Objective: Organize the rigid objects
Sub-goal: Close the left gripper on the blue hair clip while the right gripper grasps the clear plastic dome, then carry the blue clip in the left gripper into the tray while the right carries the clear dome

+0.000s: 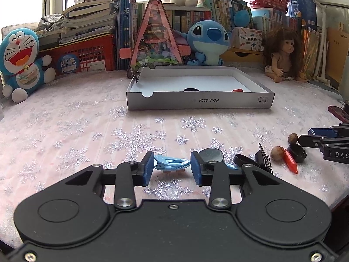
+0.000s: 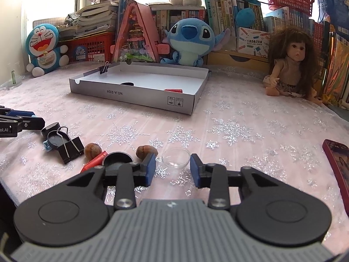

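Two grabbers worked at once. Blue hair clip (image 1: 171, 163) lay on pink cloth (image 1: 87, 126), between pads of left gripper (image 1: 172, 168); jaws nearly shut, pressing clip ends, likely to lift it. Small clear dish (image 2: 176, 156) sat between pads of right gripper (image 2: 173, 169); gap remained, no hold yet. White box (image 1: 199, 102) waited beyond, probably where things go.

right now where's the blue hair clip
In the left wrist view the blue hair clip lies on the tablecloth between the left gripper fingers, with a black disc just right.
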Demonstrator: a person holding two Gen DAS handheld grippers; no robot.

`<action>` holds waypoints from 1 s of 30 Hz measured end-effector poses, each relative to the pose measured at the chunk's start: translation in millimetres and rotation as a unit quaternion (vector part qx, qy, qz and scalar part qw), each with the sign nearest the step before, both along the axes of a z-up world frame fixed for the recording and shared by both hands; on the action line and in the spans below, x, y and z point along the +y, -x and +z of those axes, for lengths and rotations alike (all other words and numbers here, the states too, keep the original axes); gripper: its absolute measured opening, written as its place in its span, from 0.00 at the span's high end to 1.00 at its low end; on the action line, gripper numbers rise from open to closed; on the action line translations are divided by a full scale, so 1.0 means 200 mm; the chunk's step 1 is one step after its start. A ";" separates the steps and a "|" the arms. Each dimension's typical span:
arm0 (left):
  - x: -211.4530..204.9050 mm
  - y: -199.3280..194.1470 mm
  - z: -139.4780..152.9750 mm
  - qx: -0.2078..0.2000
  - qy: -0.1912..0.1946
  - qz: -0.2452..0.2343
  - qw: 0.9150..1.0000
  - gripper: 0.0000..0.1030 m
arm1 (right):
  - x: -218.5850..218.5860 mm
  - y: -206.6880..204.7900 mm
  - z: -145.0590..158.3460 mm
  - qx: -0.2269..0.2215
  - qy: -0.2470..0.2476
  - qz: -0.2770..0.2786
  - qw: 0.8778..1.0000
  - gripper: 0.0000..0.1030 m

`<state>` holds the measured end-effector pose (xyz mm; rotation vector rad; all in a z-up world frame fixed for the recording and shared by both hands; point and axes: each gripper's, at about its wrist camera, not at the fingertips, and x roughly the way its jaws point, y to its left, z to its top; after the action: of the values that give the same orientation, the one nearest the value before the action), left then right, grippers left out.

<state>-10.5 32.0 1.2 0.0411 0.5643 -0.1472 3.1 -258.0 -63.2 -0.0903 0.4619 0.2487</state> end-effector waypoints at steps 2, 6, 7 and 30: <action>0.00 0.00 0.01 -0.002 0.001 0.000 1.000 0.67 | 0.00 0.00 0.01 -0.003 0.000 0.000 1.000 0.61; 0.01 -0.02 0.03 -0.002 0.007 0.006 1.000 0.67 | 0.00 0.00 0.03 -0.006 -0.001 -0.005 1.000 0.61; 0.01 -0.03 0.04 -0.001 0.009 0.008 1.000 0.67 | 0.00 0.00 0.03 -0.007 -0.001 -0.006 1.000 0.61; -0.07 -0.22 0.16 -0.008 0.018 0.007 1.000 0.67 | -0.02 -0.11 0.14 -0.022 -0.021 -0.041 0.999 0.61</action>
<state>32.9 18.1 33.5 0.0033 0.5456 -0.1441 25.4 -261.5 -34.9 -0.0352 0.4152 0.1750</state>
